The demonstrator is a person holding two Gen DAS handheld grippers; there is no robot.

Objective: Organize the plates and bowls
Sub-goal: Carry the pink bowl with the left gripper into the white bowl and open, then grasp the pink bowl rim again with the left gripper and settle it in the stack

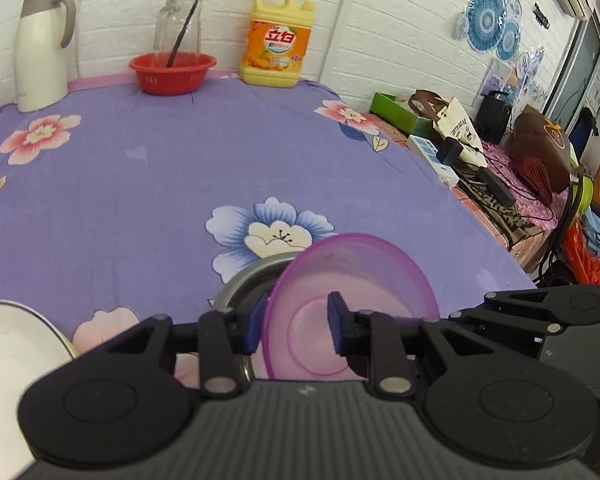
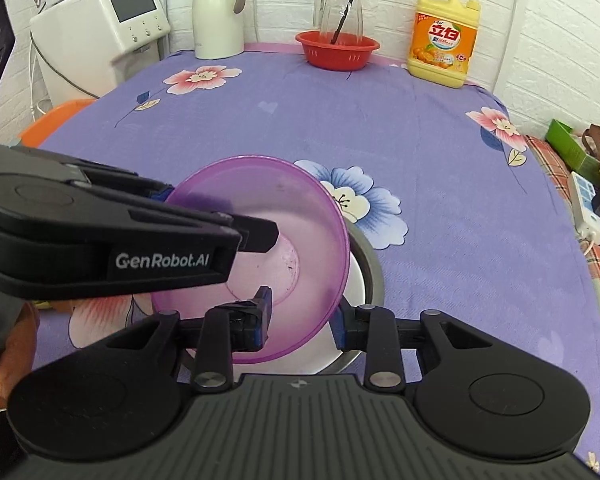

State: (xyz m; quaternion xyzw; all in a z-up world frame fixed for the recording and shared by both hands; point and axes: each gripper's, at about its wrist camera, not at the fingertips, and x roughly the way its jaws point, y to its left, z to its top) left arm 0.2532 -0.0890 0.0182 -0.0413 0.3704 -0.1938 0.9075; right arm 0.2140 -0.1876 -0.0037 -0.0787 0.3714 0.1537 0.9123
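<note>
Both grippers (image 1: 296, 330) (image 2: 302, 320) pinch opposite rims of one round, translucent purple plastic bowl (image 2: 260, 240).

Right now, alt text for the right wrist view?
Both grippers straddle the rim of a purple bowl: left gripper from the left, right gripper from below. The bowl sits over a metal bowl on a floral cloth.

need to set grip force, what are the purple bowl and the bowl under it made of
Purple bowl: looks like thin translucent plastic with a glossy finish; the tablecloth pattern shows faintly through its wall. Bowl beneath: probably stainless steel, judging by its grey, shiny rim and pale inside, though mostly hidden.
</note>
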